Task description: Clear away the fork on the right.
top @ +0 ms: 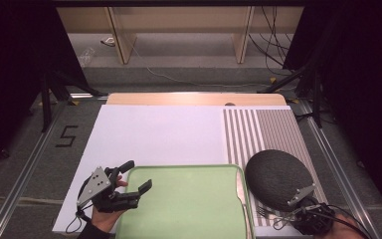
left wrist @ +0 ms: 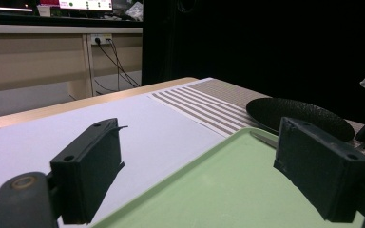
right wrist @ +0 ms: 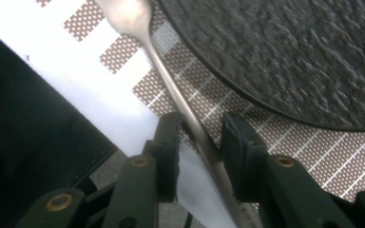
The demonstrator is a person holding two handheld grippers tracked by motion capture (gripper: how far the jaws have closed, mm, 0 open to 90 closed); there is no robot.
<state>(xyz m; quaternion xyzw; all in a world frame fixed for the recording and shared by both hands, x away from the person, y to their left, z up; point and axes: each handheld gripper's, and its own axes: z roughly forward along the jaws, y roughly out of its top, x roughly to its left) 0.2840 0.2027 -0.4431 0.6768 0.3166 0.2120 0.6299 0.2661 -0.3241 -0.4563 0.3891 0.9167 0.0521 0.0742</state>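
While the right gripper [right wrist: 200, 137] sits at the lower right of the high view, its jaws straddle the fork [right wrist: 180, 102] handle: narrow gap, one jaw on each side, the left one about touching the metal, the right one a sliver off, so I'd call it closing on the fork, not yet clamped. Grabbing mid-handle makes sense, since the fork lies flat on the striped mat [top: 258, 129] and the handle is the only part thin enough to pinch from above. Fork's long axis in the right gripper view runs from bottom centre up to the upper left, wide head end away from the gripper, handle end passing between the jaws toward the camera. In the high view the tines [top: 262, 212] show at lower right, pointing left toward the tray [top: 189, 172], just below the dark round plate [top: 277, 178]. Fork passes right beside the plate's edge; touching or not, can't tell. A knife [top: 240, 186] lies along the tray's right rim, between tray and plate. Left gripper [top: 135, 178] hovers at the tray's near-left corner, jaws wide, holding nothing; in the left gripper view they frame the tray's rim with the white table [left wrist: 138, 128] beyond. My guess is it waits there to steady or take the tray once the fork goes in.
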